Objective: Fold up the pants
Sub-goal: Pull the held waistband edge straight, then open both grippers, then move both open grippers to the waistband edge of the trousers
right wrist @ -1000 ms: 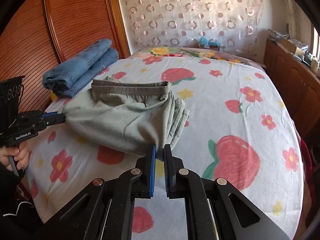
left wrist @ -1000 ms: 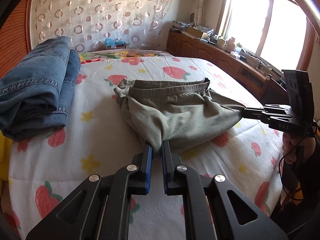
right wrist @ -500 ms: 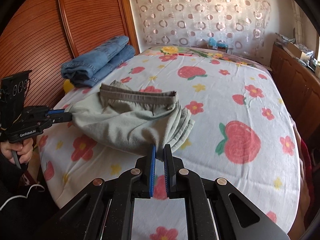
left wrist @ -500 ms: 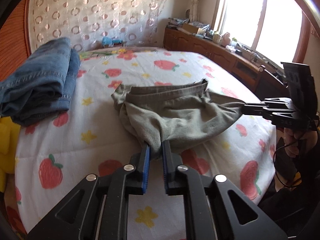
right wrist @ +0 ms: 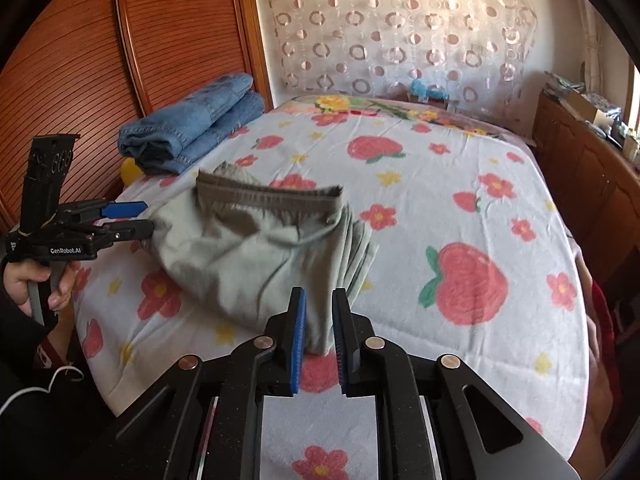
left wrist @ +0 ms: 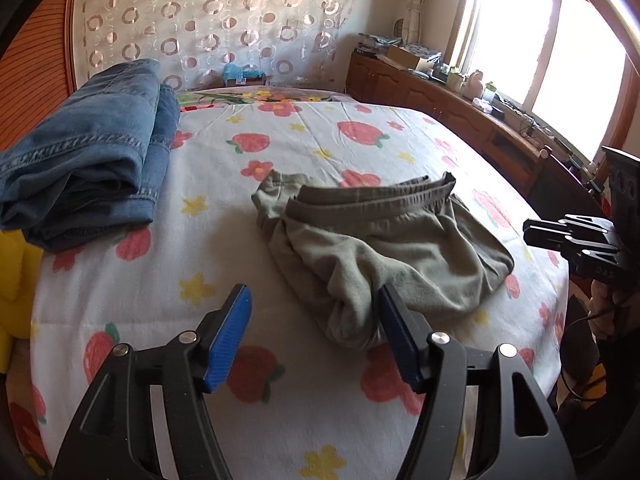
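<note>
The grey-green pants [left wrist: 384, 248] lie folded in a bundle on the flowered bed sheet [left wrist: 248, 240], waistband to the far side; they also show in the right wrist view [right wrist: 264, 252]. My left gripper [left wrist: 314, 320] is wide open, its right finger beside the bundle's near corner, holding nothing. It shows at the left of the right wrist view [right wrist: 138, 218]. My right gripper [right wrist: 319, 312] is partly open, jaws on either side of the bundle's near edge, the cloth loose between them. It shows at the right of the left wrist view [left wrist: 532, 230].
Folded blue jeans [left wrist: 88, 152] lie at the bed's far left, also in the right wrist view [right wrist: 192, 132]. A yellow object [left wrist: 16, 272] sits beside the bed's left edge. A wooden sideboard [left wrist: 460, 120] runs under the window. A wooden panel wall [right wrist: 120, 60] stands left.
Both grippers have opened and let go of the pants, which now rest slack on the bed. The left opened wide, the right only a little.
</note>
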Demonstrator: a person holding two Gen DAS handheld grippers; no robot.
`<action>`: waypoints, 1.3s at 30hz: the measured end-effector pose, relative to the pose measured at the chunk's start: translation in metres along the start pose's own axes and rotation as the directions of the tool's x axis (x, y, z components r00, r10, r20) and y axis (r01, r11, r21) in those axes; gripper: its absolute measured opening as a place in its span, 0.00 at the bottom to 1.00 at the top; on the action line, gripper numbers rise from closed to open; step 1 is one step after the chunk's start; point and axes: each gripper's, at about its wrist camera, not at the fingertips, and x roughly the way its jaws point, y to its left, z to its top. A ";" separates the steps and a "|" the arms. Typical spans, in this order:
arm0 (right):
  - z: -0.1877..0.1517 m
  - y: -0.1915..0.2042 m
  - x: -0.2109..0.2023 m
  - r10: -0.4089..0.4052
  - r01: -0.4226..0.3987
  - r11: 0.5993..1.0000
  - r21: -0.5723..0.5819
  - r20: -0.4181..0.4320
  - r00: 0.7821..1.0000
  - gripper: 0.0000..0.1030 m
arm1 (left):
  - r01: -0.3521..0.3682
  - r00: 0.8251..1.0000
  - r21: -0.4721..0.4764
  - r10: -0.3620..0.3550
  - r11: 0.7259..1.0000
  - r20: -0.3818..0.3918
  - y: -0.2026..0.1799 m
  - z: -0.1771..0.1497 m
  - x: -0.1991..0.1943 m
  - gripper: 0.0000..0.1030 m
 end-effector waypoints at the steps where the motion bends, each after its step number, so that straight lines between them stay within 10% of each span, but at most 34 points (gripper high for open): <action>1: 0.001 -0.002 -0.001 -0.005 0.005 1.000 0.001 0.002 1.000 0.18 | 0.001 1.000 0.001 -0.001 1.000 0.004 -0.001 0.002 0.000 0.64; 25: 0.069 -0.021 0.114 -0.054 0.051 0.998 -0.036 -0.095 0.994 0.31 | -0.078 0.996 0.024 0.079 0.997 -0.044 0.020 0.053 0.063 0.64; 35: 0.062 -0.017 0.106 -0.054 0.054 0.999 0.004 -0.072 0.996 0.32 | -0.070 0.996 0.015 0.071 0.997 -0.049 0.024 0.054 0.070 0.64; 39: 0.052 -0.020 0.087 -0.033 0.035 0.999 0.025 -0.065 0.997 0.47 | -0.069 0.996 0.016 0.069 0.998 -0.048 0.024 0.053 0.069 0.64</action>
